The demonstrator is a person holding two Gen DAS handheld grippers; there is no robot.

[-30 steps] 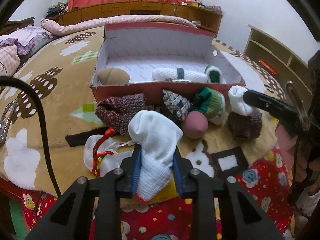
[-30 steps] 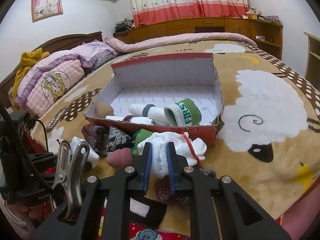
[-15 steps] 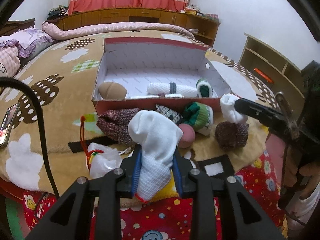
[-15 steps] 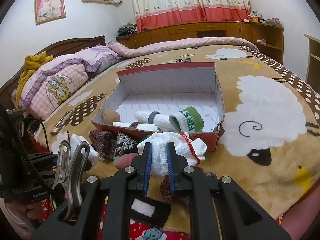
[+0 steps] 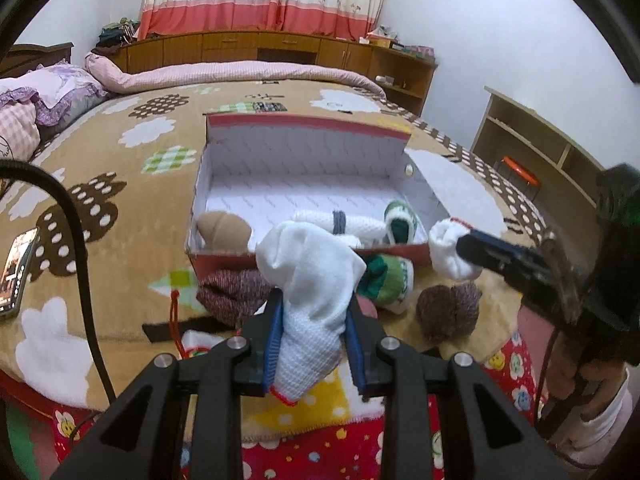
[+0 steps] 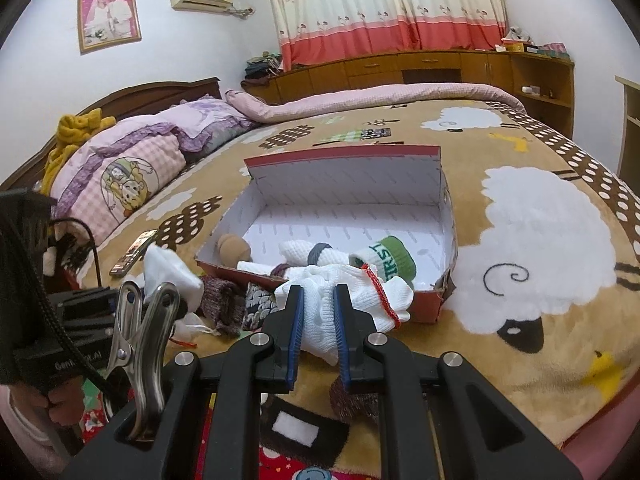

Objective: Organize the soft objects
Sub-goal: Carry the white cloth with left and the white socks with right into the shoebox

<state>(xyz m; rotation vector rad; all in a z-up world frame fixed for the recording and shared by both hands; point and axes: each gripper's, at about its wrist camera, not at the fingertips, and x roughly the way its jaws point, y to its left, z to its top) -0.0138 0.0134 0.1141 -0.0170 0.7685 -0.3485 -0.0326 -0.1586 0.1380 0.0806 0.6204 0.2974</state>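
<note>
My left gripper (image 5: 314, 300) is shut on a white sock (image 5: 312, 292) and holds it in the air in front of the open red shoebox (image 5: 304, 124). My right gripper (image 6: 318, 292) is shut on a white glove with red trim (image 6: 352, 296), also lifted near the box's front wall (image 6: 424, 308). The box holds a tan sock ball (image 5: 224, 230), a white rolled sock (image 5: 336, 218) and a green-and-white sock (image 6: 386, 258). Maroon (image 5: 232, 292), green (image 5: 386, 284) and brown (image 5: 448, 314) sock bundles lie on the blanket in front of the box.
The bed carries a tan sheep-print blanket (image 6: 540, 240). A phone (image 5: 18, 272) lies at the left. A white pouch with red cord (image 5: 192, 340) lies by the bed edge. Pillows (image 6: 132, 168) sit at the headboard. Wooden shelves (image 5: 540, 160) stand at the right.
Both grippers have risen and pulled back from the bed with their white items; the box and the sock pile sit lower and farther in both views.
</note>
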